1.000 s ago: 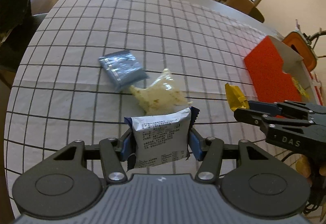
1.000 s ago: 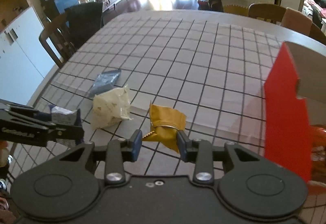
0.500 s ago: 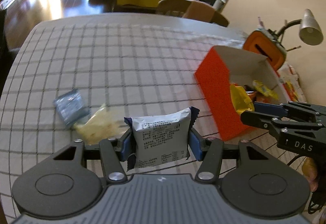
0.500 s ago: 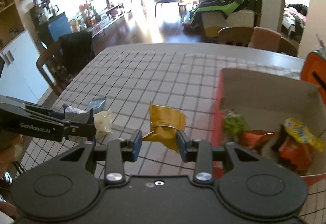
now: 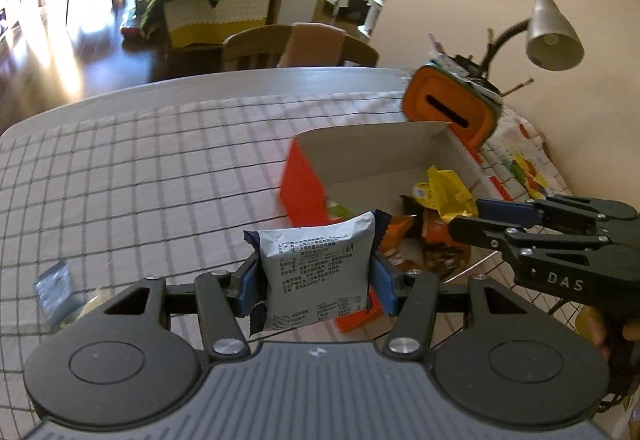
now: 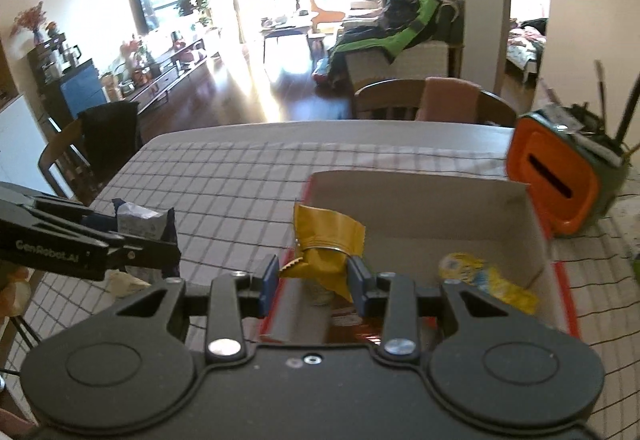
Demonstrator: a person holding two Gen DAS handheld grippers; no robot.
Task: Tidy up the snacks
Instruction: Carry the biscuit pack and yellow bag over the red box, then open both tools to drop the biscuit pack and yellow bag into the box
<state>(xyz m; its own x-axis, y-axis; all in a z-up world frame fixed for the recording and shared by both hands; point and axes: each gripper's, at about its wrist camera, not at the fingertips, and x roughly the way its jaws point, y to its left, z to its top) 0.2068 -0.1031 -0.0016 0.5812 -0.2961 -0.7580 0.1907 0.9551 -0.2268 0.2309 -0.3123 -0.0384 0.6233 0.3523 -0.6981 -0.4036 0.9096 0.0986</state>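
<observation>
My left gripper (image 5: 316, 280) is shut on a grey-white snack packet (image 5: 316, 272) with dark blue ends, held up near the front left corner of the orange box (image 5: 304, 188). My right gripper (image 6: 314, 280) is shut on a crumpled yellow snack packet (image 6: 326, 244), held over the box's near left edge (image 6: 308, 200). The box is open, with a pale inside and several snack packs (image 5: 424, 228) lying in it. In the left wrist view the right gripper (image 5: 464, 216) reaches in from the right over the box. The left gripper (image 6: 168, 244) shows at the left of the right wrist view.
A grey-blue packet (image 5: 54, 292) and a pale snack bag (image 6: 124, 280) lie on the checked tablecloth (image 5: 140, 180) at the left. An orange holder (image 6: 556, 180) with pens stands behind the box, beside a desk lamp (image 5: 552, 36). Chairs (image 6: 432, 104) stand at the table's far side.
Both grippers rose and swung right with their packets, from above the loose snacks to the orange box. The box's inside has come into view. Neither grip changed.
</observation>
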